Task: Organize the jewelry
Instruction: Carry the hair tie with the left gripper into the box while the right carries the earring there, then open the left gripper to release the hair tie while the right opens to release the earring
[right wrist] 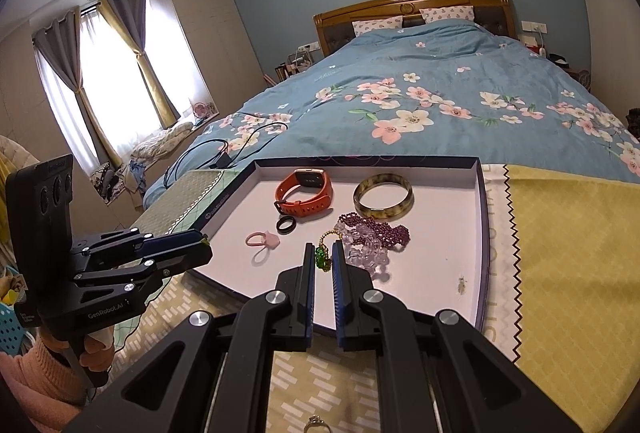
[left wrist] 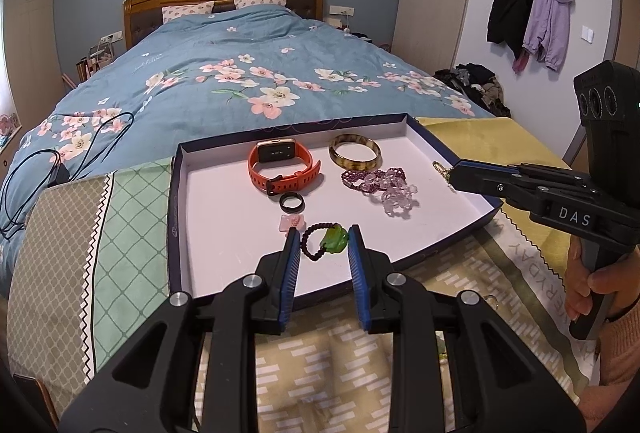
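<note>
A shallow box tray [left wrist: 224, 233] with a white floor and dark rim lies on a patterned cloth. It holds an orange smartwatch [left wrist: 280, 165], an amber bangle [left wrist: 354, 151], purple and clear bead bracelets [left wrist: 380, 185], a black ring [left wrist: 292, 202] and a pink ring [right wrist: 262, 241]. My left gripper [left wrist: 324, 233] hangs over the tray's near edge, shut on a dark bead bracelet with a green pendant [left wrist: 334, 239]. Over the tray's right side, my right gripper [right wrist: 324, 247] is shut on a gold chain with green beads [right wrist: 323, 259]; the chain [left wrist: 440, 167] dangles from its tip.
A bed with a blue floral duvet [left wrist: 248, 73] lies beyond the tray, with a black cable [left wrist: 36, 169] on it. A yellow cloth [right wrist: 560, 253] lies right of the tray. A silver ring [right wrist: 316, 423] rests on the patterned cloth. A small gold piece [right wrist: 462, 285] lies in the tray.
</note>
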